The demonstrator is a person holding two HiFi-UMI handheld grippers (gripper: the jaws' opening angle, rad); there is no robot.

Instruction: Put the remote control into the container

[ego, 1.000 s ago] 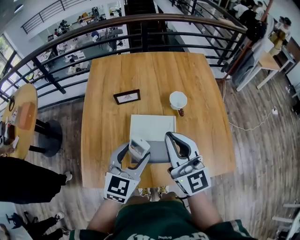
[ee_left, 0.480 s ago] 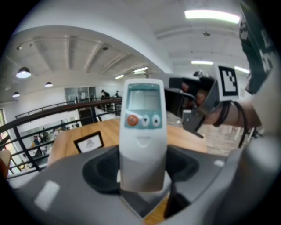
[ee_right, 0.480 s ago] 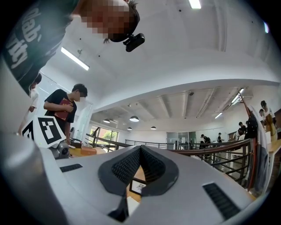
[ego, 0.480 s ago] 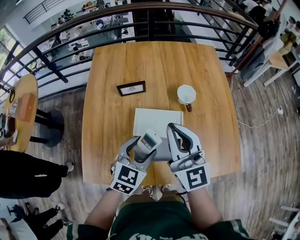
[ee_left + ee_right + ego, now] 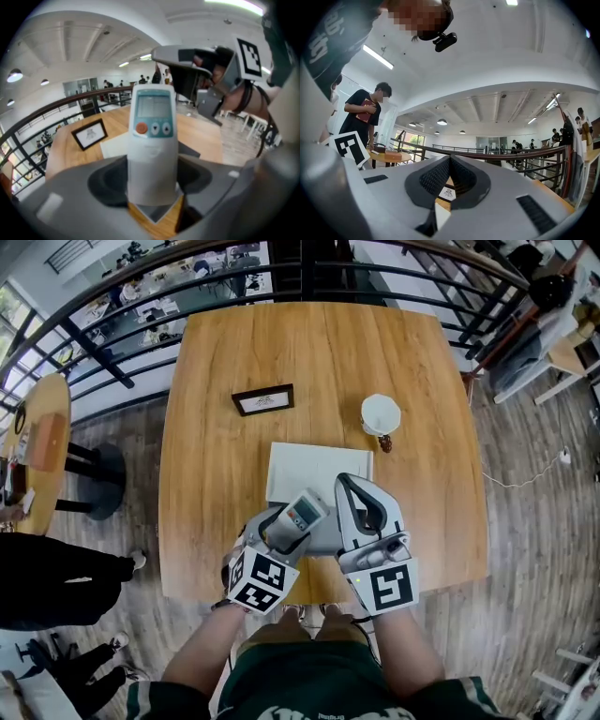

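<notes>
Remote (image 5: 302, 515) clamped in the left gripper (image 5: 289, 524) at lower centre

The remote is gripped by its lower end between the left jaws, its buttons turned up. In the head view it is seen against the near part of the white container (image 5: 317, 470) on the table (image 5: 211, 474). The right gripper (image 5: 345, 482) is closed on nothing, just right of the remote.
</notes>
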